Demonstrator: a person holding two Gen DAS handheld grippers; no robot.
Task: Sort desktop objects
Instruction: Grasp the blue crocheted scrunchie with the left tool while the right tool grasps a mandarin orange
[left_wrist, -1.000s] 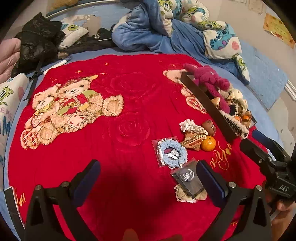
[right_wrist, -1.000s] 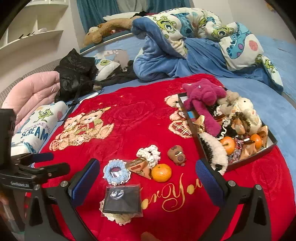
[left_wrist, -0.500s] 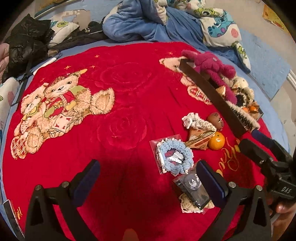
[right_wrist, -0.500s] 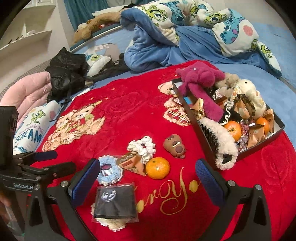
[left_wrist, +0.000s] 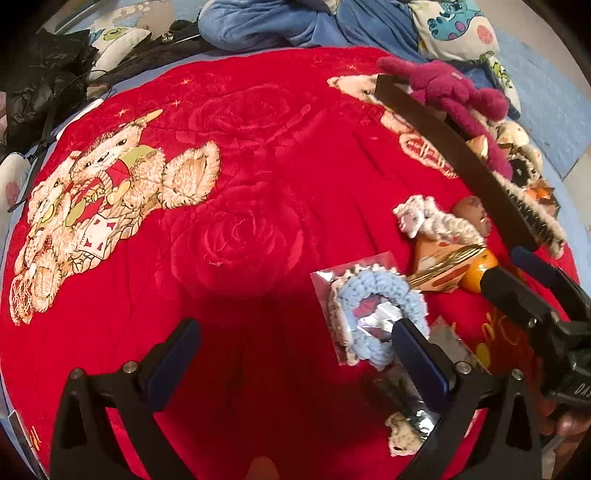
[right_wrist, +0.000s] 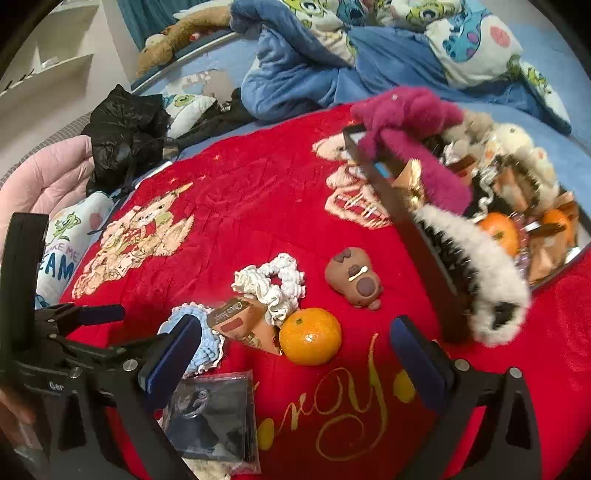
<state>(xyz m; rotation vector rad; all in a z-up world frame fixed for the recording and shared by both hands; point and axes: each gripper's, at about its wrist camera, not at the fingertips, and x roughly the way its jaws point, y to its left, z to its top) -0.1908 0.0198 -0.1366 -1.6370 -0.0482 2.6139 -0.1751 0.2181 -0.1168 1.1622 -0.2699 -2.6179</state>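
We have brought both tongs lower and nearer over the red blanket (right_wrist: 258, 184), where the dark tray (right_wrist: 417, 236) on the right is already heaped with toys and oranges. Our right gripper (right_wrist: 295, 354), jaws apart and empty, now frames the orange (right_wrist: 310, 336), likely the next pick. Our left gripper (left_wrist: 295, 350), also apart and empty, closes on the blue scrunchie (left_wrist: 376, 295).

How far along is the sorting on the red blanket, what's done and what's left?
Partly done. The dark tray already holds a magenta plush, oranges and wrapped snacks. Nothing is in hand: the left gripper and right gripper are both open and empty, hovering low over the loose pile. Left on the blanket: orange, brown toy, white scrunchie, blue scrunchie, snack packet and black packet.
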